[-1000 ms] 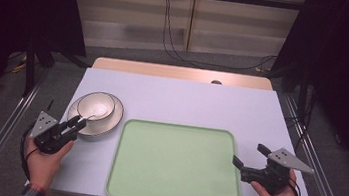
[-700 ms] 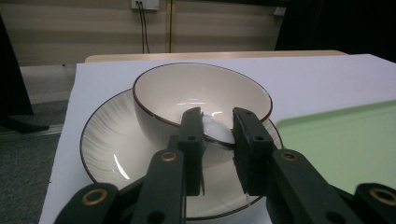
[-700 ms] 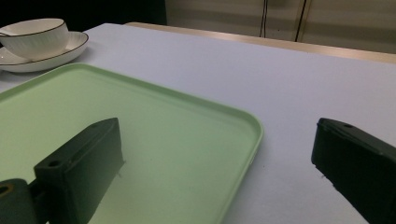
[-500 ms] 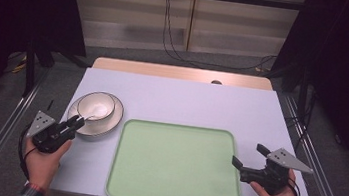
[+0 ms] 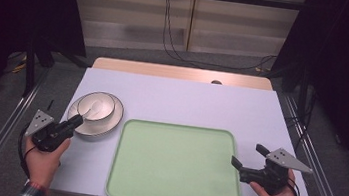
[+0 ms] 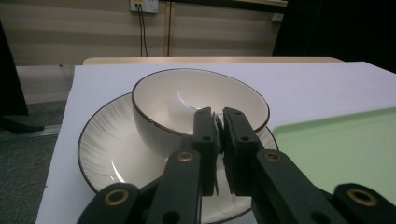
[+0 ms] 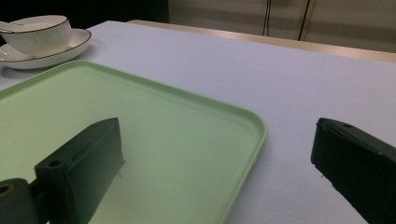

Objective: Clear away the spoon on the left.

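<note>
A white bowl (image 5: pixel 103 102) with a dark rim stands on a ribbed white plate (image 5: pixel 112 120) at the table's left. A white spoon (image 5: pixel 91 111) lies in the bowl, its handle pointing at me. My left gripper (image 5: pixel 78 118) reaches over the plate's near edge. In the left gripper view its jaws (image 6: pixel 218 116) are pressed together on the spoon (image 6: pixel 180 106) handle at the bowl (image 6: pixel 154 116) rim. A pale green tray (image 5: pixel 176 169) lies empty in the middle. My right gripper (image 5: pixel 247 155) is open, its jaws astride the tray's (image 7: pixel 140 121) right edge.
The table top (image 5: pixel 187 99) is pale lilac with a wooden strip along the far edge. Dark curtains and metal rails flank the table. In the right gripper view the bowl (image 7: pixel 39 30) and plate (image 7: pixel 70 46) sit far off at the upper left.
</note>
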{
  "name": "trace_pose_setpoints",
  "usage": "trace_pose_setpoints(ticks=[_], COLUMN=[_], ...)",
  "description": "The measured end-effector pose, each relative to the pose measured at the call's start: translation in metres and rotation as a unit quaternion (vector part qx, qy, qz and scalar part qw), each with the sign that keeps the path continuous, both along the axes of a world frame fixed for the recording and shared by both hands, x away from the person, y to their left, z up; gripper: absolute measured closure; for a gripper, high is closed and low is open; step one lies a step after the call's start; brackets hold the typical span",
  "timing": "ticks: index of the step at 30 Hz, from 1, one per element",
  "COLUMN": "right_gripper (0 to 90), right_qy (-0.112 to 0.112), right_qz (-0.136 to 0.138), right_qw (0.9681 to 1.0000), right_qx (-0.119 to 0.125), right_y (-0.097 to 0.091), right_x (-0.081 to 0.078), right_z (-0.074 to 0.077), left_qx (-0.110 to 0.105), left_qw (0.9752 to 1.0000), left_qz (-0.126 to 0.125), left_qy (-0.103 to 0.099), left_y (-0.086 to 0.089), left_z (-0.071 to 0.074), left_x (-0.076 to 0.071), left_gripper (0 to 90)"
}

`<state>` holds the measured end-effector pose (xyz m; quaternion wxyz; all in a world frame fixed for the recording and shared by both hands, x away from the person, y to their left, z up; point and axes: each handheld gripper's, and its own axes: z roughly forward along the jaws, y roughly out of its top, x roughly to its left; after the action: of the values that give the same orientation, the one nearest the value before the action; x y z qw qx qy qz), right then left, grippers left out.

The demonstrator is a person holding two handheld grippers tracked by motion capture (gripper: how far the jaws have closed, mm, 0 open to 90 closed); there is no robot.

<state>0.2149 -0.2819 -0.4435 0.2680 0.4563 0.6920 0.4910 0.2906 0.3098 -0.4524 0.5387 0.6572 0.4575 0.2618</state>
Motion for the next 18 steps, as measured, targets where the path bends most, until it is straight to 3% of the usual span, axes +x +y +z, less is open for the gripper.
trace_pose_setpoints(ticks=[16, 18], right_gripper=[1.7, 1.7], right_qy=[0.002, 0.001], right_qz=[-0.001, -0.001], right_qw=[1.0, 1.0], right_qx=[0.003, 0.003], right_y=[-0.0001, -0.0002], right_x=[0.0002, 0.0002], right_z=[-0.0002, -0.0001], left_qx=[-0.007, -0.017], left_qw=[1.0, 0.9998], left_qz=[-0.001, 0.003], left_qy=[0.005, 0.01], left_y=[-0.0008, -0.001], left_z=[-0.0024, -0.0009], left_x=[0.003, 0.0035], left_gripper=[85.3, 85.3])
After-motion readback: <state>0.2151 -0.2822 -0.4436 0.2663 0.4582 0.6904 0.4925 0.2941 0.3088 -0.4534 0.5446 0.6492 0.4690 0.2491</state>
